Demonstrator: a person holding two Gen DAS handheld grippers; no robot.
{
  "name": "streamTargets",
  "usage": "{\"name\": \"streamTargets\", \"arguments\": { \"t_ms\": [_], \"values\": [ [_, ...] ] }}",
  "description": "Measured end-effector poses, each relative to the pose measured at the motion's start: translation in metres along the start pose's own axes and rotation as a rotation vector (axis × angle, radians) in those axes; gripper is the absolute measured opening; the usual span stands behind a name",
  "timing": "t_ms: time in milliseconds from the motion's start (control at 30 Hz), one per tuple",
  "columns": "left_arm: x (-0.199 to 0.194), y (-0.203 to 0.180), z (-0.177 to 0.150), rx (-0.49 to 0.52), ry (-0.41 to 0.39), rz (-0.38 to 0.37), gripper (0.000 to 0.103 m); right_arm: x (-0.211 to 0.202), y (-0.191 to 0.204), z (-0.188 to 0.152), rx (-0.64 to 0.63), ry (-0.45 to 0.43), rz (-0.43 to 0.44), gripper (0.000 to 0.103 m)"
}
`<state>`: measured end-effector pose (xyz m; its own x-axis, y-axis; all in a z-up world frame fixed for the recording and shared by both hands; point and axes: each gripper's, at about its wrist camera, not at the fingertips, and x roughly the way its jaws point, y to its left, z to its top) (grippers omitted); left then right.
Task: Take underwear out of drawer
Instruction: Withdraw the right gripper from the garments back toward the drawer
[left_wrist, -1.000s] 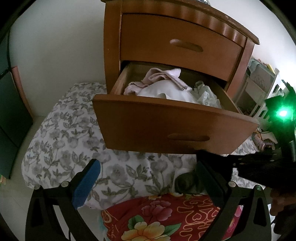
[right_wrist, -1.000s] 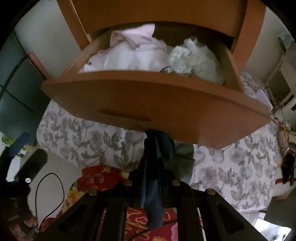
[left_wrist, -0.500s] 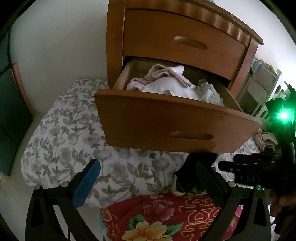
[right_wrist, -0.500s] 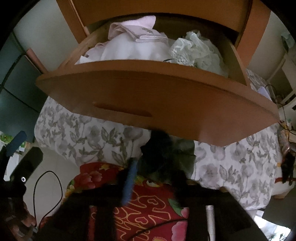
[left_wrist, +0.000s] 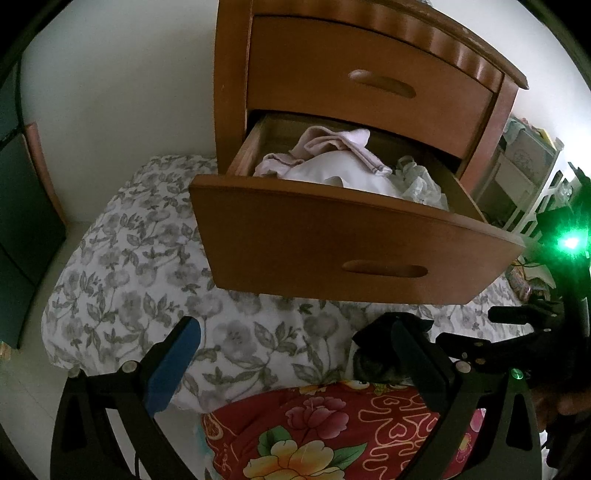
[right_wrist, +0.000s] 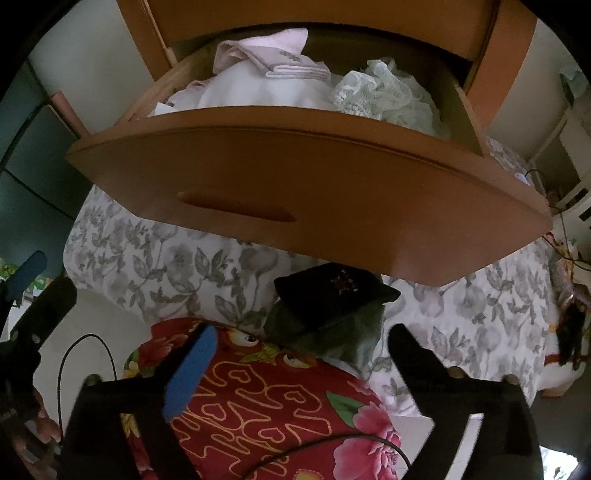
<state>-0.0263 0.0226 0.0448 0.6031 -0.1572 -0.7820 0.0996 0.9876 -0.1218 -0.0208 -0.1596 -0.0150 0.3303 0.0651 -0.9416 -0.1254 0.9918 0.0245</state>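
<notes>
The wooden nightstand's lower drawer (left_wrist: 351, 251) (right_wrist: 295, 184) stands pulled out over the bed. In it lie a pink garment (left_wrist: 332, 144), white cloth (right_wrist: 258, 92) and pale lace underwear (right_wrist: 380, 92). A dark piece of underwear (right_wrist: 332, 291) (left_wrist: 373, 336) rests on a grey-green garment (right_wrist: 332, 339) on the bed, just below the drawer front. My right gripper (right_wrist: 306, 334) hovers over it, its jaws opening wide and its pads touching nothing. My left gripper (left_wrist: 293, 325) is open and empty over the bedspread, and its right finger hides part of the dark underwear.
A grey-and-white floral bedspread (left_wrist: 129, 258) covers the bed, with a red floral quilt (right_wrist: 277, 398) nearest me. The closed upper drawer (left_wrist: 369, 81) is above. White shelving (left_wrist: 528, 173) stands to the right, a dark cabinet (left_wrist: 22, 221) to the left. A black cable (right_wrist: 85, 354) loops at the left.
My right gripper was shut on the dark underwear. It opened, and the underwear dropped onto the grey-green garment on the bed. The left gripper kept still.
</notes>
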Motion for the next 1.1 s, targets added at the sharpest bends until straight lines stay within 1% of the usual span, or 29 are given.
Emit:
{"name": "streamTargets", "arguments": {
  "t_ms": [67, 233, 500, 700, 967, 1100],
  "values": [
    [0.0, 0.0, 0.0, 0.001, 0.0, 0.0, 0.103, 0.001, -0.001, -0.001, 0.002, 0.0, -0.002, 0.103],
    [0.0, 0.0, 0.0, 0.001, 0.001, 0.001, 0.103, 0.003, 0.0, -0.002, -0.002, 0.006, -0.001, 0.103],
    [0.005, 0.006, -0.003, -0.015, 0.008, 0.013, 0.103, 0.002, -0.002, -0.003, -0.009, -0.017, -0.002, 0.103],
    [0.012, 0.011, 0.0, -0.036, 0.013, 0.013, 0.103, -0.003, -0.006, 0.0, -0.007, -0.024, 0.018, 0.103],
    [0.022, 0.014, 0.003, -0.057, 0.023, 0.004, 0.103, -0.023, -0.006, 0.01, -0.008, -0.081, 0.027, 0.103],
    [0.026, 0.015, 0.005, -0.058, 0.031, -0.005, 0.103, -0.046, -0.002, 0.019, -0.033, -0.145, 0.036, 0.103]
  ]
}}
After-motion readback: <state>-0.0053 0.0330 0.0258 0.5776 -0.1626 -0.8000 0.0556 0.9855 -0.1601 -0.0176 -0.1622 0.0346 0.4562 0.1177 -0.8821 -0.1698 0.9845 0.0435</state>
